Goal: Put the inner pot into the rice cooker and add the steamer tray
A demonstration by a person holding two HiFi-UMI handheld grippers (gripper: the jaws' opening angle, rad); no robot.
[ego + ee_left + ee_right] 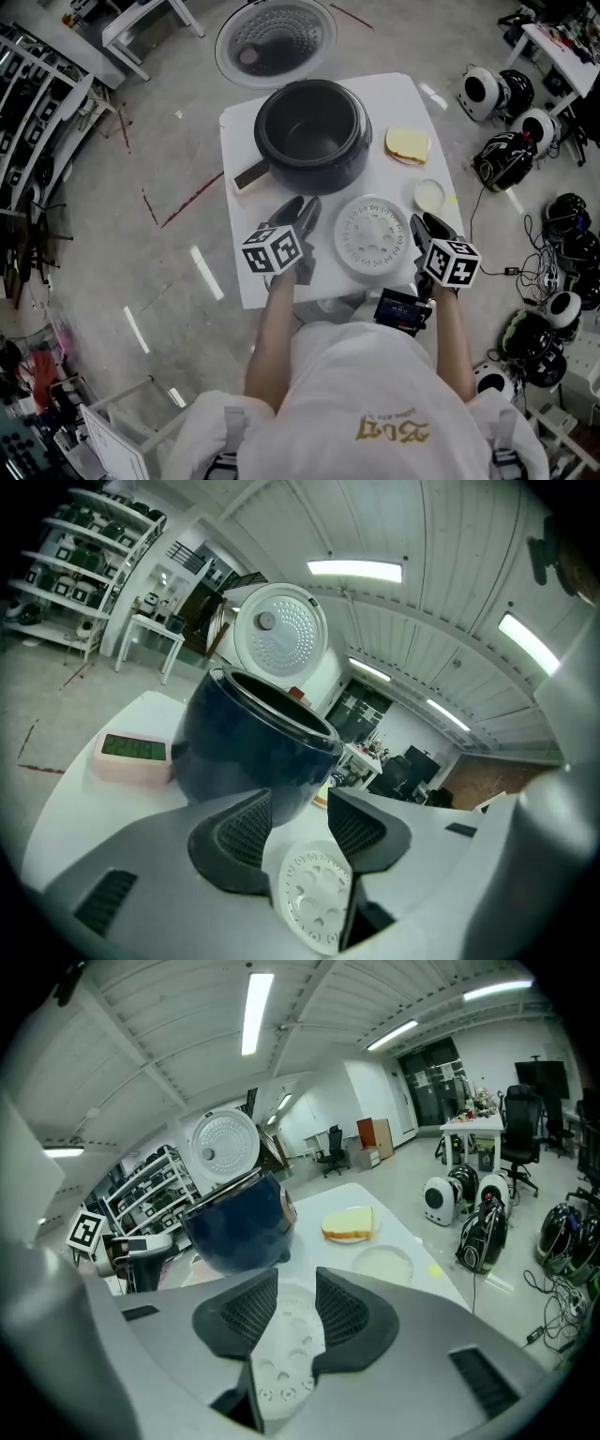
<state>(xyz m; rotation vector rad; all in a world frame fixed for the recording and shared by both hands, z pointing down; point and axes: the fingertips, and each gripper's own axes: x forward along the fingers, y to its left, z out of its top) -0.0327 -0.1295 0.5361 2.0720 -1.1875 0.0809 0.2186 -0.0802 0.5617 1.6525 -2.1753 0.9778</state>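
The dark blue rice cooker (312, 141) stands at the middle of the white table (246, 272), its white lid (277, 39) swung open behind it. Its hollow looks dark grey; I cannot tell the inner pot apart from it. The white perforated steamer tray (373, 237) lies flat in front of the cooker. My left gripper (300, 211) hovers open just left of the tray, and my right gripper (427, 225) is open at its right edge. Both gripper views show the steamer tray (314, 897) (286, 1354) below the open jaws, untouched, with the cooker (253, 752) (239, 1222) beyond.
A pink digital clock (251, 176) lies left of the cooker. A yellow sponge-like slab (407, 144) and a small white disc (430, 195) are on the table's right side. Helmets and cables (511, 155) litter the floor to the right; shelving (37, 103) stands at left.
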